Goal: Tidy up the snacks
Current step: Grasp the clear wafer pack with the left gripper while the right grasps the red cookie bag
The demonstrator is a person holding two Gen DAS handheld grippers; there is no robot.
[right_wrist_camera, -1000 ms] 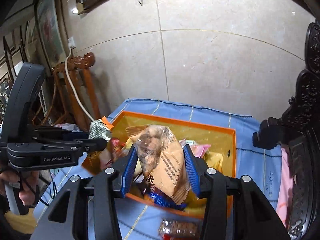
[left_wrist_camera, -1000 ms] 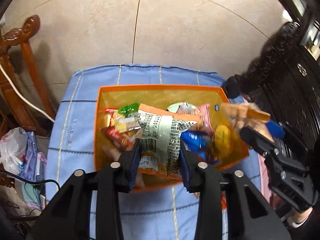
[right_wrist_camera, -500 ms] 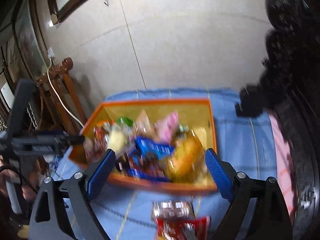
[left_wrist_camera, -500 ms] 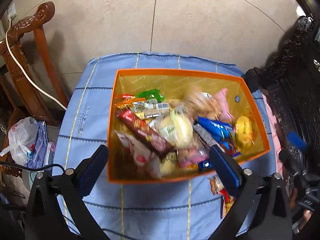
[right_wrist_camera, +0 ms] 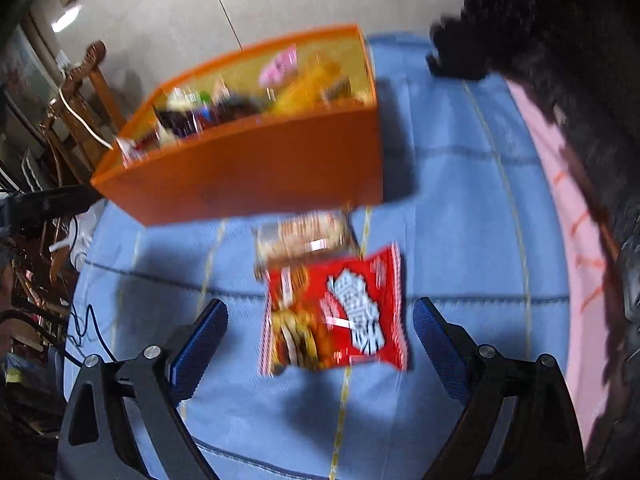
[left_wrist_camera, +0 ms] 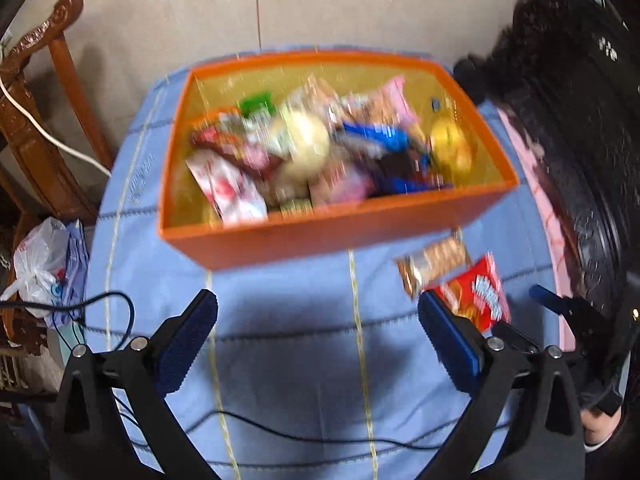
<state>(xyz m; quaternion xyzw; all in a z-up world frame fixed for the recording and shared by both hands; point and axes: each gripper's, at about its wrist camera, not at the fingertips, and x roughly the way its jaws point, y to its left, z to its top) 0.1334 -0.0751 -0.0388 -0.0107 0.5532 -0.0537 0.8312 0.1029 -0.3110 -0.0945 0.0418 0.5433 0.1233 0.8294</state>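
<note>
Right tool [right_wrist_camera: 320, 334] opening, straddling red packet [right_wrist_camera: 336, 312], pads clear. Left tool [left_wrist_camera: 318, 338] spread, empty. Risk: clamping the tan packet [right_wrist_camera: 304, 236] touching it, or snagging blue cloth [right_wrist_camera: 460, 216].

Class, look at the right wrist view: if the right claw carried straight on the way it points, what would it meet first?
Most likely the red foil snack packet lying on the blue cloth, between the opening, empty right claw fingers; depth is uncertain.

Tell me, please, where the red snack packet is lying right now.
The red snack packet lies on the blue quilted cloth, outside the orange box, beside a clear-wrapped biscuit pack, in front of the right gripper.
</note>
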